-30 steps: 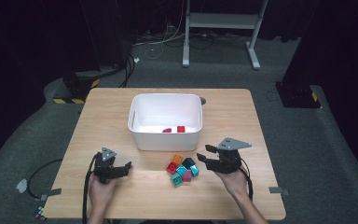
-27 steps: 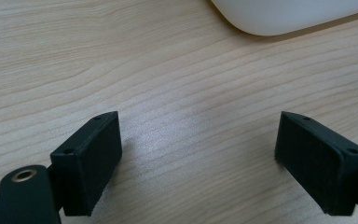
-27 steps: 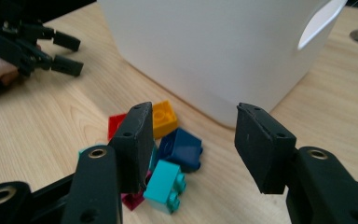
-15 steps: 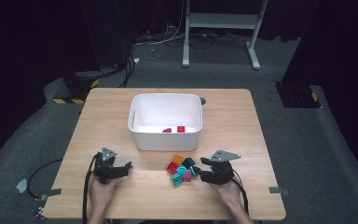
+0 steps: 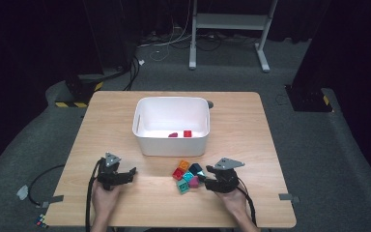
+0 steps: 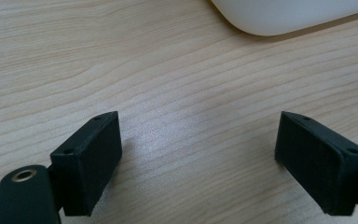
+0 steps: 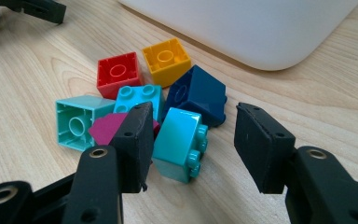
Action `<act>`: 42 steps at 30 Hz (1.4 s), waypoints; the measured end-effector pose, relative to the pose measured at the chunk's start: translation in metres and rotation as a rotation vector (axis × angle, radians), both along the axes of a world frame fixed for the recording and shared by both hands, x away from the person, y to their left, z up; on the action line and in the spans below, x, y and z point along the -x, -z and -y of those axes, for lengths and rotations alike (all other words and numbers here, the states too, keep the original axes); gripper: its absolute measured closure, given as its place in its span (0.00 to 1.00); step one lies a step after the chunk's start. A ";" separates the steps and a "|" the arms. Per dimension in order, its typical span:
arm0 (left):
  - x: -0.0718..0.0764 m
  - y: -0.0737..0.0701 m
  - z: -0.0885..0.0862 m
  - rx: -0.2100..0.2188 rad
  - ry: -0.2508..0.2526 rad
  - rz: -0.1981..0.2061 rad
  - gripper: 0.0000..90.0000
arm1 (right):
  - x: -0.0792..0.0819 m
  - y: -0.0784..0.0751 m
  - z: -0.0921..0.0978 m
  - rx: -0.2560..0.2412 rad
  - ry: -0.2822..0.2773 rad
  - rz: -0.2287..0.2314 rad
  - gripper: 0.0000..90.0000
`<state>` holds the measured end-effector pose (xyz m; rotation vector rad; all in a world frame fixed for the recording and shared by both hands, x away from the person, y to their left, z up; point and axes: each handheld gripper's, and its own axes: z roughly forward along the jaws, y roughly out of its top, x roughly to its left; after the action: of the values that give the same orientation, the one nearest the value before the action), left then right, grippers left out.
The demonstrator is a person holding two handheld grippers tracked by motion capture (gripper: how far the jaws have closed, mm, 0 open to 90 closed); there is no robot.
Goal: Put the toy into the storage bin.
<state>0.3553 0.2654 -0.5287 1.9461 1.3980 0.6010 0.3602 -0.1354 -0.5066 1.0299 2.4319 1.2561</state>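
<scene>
Right gripper point(image 7: 191, 140): jaws spread around the turquoise plastic toy brick point(image 7: 181, 143), not pinching.
Left gripper point(image 6: 200, 154): jaws spread over bare wooden bench point(image 6: 168, 84).

A grey stand point(image 5: 229, 29) and tangled cables point(image 5: 166, 41) sit on the carpet beyond the table point(image 5: 270, 145); a striped, perhaps weighted base point(image 5: 75, 99) lies left.

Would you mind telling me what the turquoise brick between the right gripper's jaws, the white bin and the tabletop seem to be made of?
The turquoise studded brick looks like moulded plastic: glossy, with highlights along its rounded edges. The white rectangular bin seems plastic too, smooth and satin, with a softly curved corner. The pale tabletop shows wood grain lines with a matte sheen; solid wood or laminate, I cannot tell.
</scene>
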 end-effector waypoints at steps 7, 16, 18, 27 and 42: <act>0.000 0.000 0.000 0.000 0.000 0.000 0.16 | -0.001 0.003 -0.002 0.023 0.008 -0.004 0.56; 0.000 0.000 0.000 0.000 0.000 0.000 0.16 | -0.004 0.010 0.001 0.046 0.018 -0.021 0.66; 0.000 0.000 0.000 0.000 0.000 0.000 0.16 | -0.004 0.011 0.002 0.047 0.022 -0.027 0.68; 0.000 0.000 0.000 0.000 0.000 0.000 0.16 | -0.002 0.011 0.005 0.072 0.026 -0.002 0.75; 0.000 0.000 0.000 -0.001 0.000 -0.002 0.16 | 0.000 0.002 0.013 0.055 0.021 0.007 0.75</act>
<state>0.3552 0.2654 -0.5285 1.9479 1.3989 0.6005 0.3606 -0.1479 -0.5082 1.0312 2.4299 1.1777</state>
